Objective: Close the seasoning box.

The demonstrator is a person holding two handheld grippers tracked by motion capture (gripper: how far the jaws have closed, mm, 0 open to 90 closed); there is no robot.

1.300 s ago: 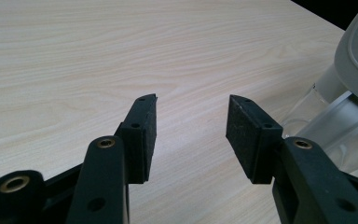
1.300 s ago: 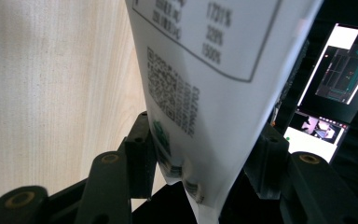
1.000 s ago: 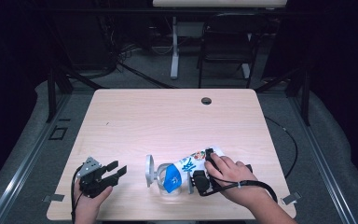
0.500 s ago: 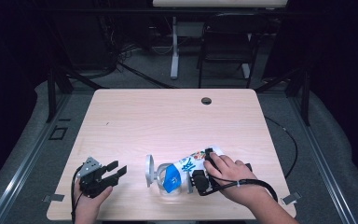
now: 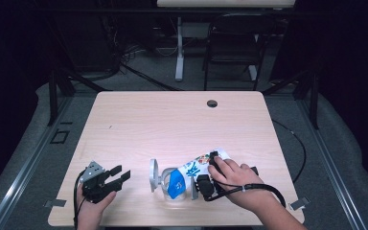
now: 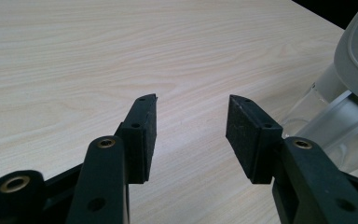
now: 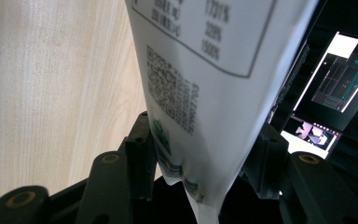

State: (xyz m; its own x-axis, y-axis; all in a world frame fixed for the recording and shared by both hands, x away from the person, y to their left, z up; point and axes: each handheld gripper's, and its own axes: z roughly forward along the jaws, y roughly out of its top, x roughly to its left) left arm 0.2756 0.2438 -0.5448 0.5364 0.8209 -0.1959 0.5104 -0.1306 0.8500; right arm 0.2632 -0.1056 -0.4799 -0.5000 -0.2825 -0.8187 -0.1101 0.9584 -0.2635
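A white pouch [image 5: 195, 168] with blue and colourful print lies near the table's front edge. Its blue end reaches into a clear container [image 5: 172, 190] whose grey lid [image 5: 154, 175] stands open on the left. My right gripper [image 5: 199, 183] is shut on the pouch's right end, under the person's hand. In the right gripper view the pouch [image 7: 200, 60] shows a QR code and a printed label, pinched between the jaws of the right gripper [image 7: 204, 125]. My left gripper [image 5: 120, 172] rests open left of the container. In its own view the left gripper [image 6: 193, 100] holds nothing, with the container [image 6: 328, 121] and lid [image 6: 356, 56] at the right.
The light wooden table [image 5: 172, 124] has a small dark cable hole [image 5: 212, 103] near its far edge. A chair [image 5: 230, 48] and a desk leg stand on the floor beyond. A lit monitor [image 7: 335, 88] is off to the side.
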